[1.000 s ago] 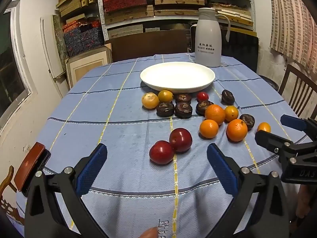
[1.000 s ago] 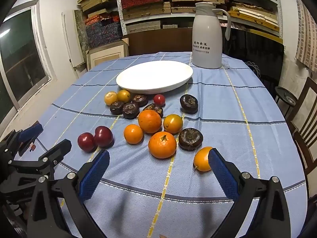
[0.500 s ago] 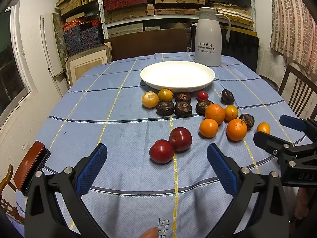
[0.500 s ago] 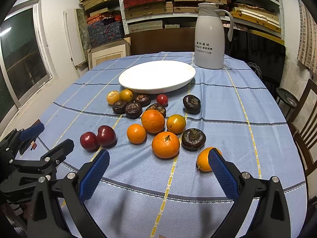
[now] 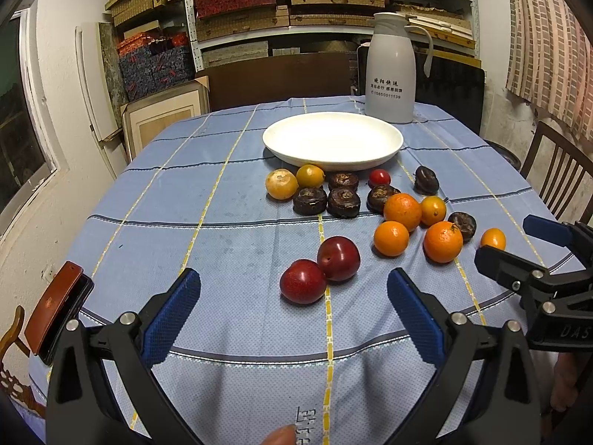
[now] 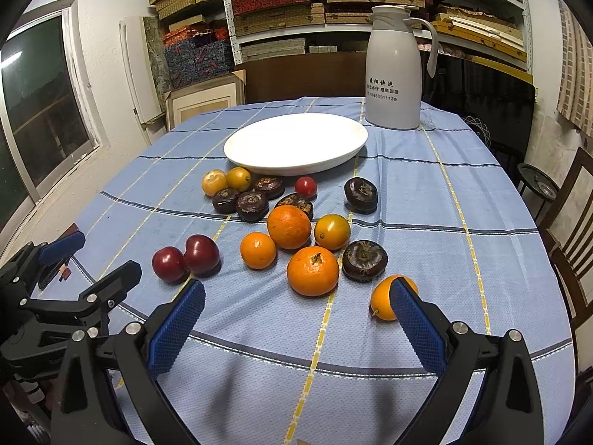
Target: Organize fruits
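Observation:
Loose fruit lies on the blue checked tablecloth in front of an empty white plate (image 5: 332,140) (image 6: 295,142). Two dark red plums (image 5: 320,269) (image 6: 185,257) lie nearest, just ahead of my open left gripper (image 5: 294,304). Several oranges (image 6: 312,270) (image 5: 443,241), small yellow citrus (image 6: 332,231) and dark brown water chestnuts (image 6: 364,259) (image 5: 343,202) are spread to the right. One small red fruit (image 6: 305,186) sits by the plate. My right gripper (image 6: 296,313) is open, and its right pad partly covers a small orange (image 6: 381,302). Neither gripper holds anything.
A white thermos jug (image 5: 390,68) (image 6: 394,68) stands behind the plate. A brown-cased phone (image 5: 55,311) lies at the table's left edge. Wooden chairs (image 6: 570,230) stand to the right, shelves of boxes behind. A fingertip (image 5: 281,435) shows at the bottom of the left wrist view.
The right gripper has crept forward and slightly right toward the oranges. The left gripper has hardly moved. No fruit has shifted.

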`<state>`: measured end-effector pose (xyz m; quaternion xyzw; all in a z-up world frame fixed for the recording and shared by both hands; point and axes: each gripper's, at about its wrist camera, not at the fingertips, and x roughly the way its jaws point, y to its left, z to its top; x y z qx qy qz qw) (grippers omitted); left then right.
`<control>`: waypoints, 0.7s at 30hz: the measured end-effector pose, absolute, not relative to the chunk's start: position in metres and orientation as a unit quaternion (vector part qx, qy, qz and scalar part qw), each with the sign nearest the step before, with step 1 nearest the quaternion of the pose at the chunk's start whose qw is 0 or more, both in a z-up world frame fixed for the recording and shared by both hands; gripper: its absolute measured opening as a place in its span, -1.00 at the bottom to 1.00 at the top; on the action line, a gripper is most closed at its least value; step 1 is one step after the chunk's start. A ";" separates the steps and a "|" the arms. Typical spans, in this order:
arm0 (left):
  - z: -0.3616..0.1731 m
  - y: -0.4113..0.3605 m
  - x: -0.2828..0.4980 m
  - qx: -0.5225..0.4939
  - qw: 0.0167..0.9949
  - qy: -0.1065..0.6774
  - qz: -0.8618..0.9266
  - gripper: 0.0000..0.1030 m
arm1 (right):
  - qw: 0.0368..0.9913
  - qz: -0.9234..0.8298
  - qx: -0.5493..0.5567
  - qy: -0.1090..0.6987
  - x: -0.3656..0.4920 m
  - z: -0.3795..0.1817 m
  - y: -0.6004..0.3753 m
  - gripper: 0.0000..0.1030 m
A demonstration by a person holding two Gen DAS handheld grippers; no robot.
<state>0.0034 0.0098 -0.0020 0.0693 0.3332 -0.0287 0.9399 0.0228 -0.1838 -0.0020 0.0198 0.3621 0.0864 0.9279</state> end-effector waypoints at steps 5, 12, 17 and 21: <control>-0.002 0.010 0.003 0.069 0.940 0.334 -0.029 0.92 | 0.928 0.086 0.020 0.363 0.023 -0.002 -0.184 0.93; -0.003 0.009 0.003 0.069 0.939 0.335 -0.030 0.92 | 0.928 0.086 0.020 0.362 0.022 -0.001 -0.184 0.93; -0.004 0.008 0.002 0.068 0.939 0.336 -0.030 0.92 | 0.928 0.087 0.020 0.362 0.022 -0.001 -0.183 0.93; -0.004 0.008 0.002 0.067 0.939 0.337 -0.030 0.92 | 0.928 0.087 0.020 0.361 0.022 -0.001 -0.181 0.93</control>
